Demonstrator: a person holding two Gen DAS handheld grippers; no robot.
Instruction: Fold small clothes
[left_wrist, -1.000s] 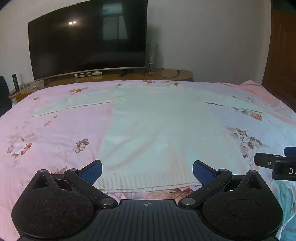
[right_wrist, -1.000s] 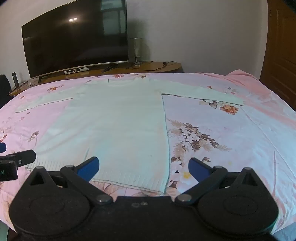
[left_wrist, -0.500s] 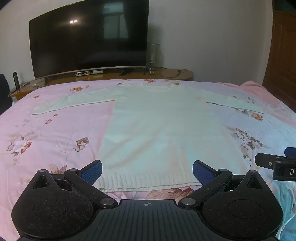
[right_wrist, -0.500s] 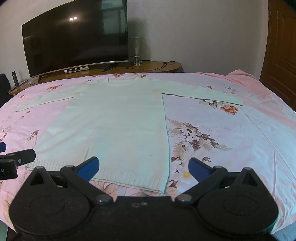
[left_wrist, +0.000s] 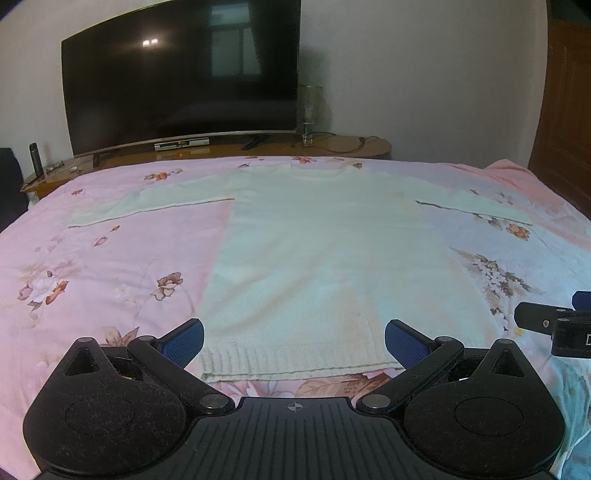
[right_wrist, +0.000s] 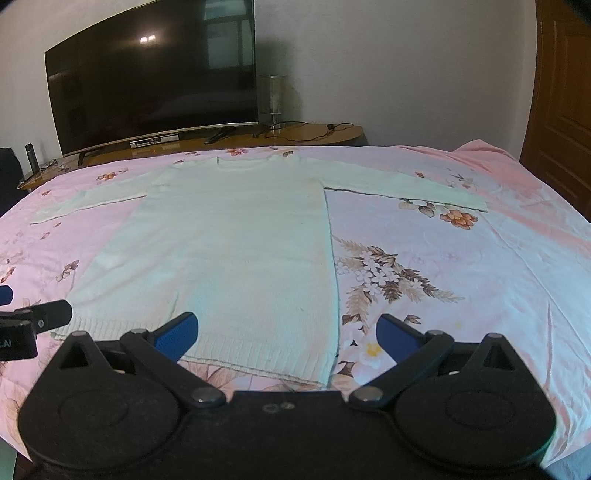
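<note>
Nothing much has moved since the earlier frames: both grippers hover in almost the same spot at the near edge of the bed, and the sweater lies as it did.

A pale, whitish knit sweater (left_wrist: 317, 258) is spread flat on a pink floral bedsheet (left_wrist: 96, 258), roughly in the middle of the bed. Its neckline points to the far edge, its ribbed hem lies along the near edge, and both sleeves stretch straight out towards the left and right sides.

The left gripper (left_wrist: 293, 338) is held low over the near edge, with its two blue-padded fingers (left_wrist: 184, 339) spread wide, one on each side of the hem (they are holding nothing). Whether the pads touch the cloth cannot be told.

The right gripper (right_wrist: 286, 334) hovers beside it, over the sweater's right lower corner, fingers likewise spread wide and holding nothing. Its left pad is over the hem; its right pad is over bare sheet, just beside the sweater's side seam.

Each camera catches the other gripper's tip at the picture's margin.

Beyond the far edge of the bed, a large dark television (right_wrist: 151, 77) stands on a low wooden cabinet (right_wrist: 314, 134) against a white wall. A brown wooden door (right_wrist: 561, 110) is at the right.
</note>
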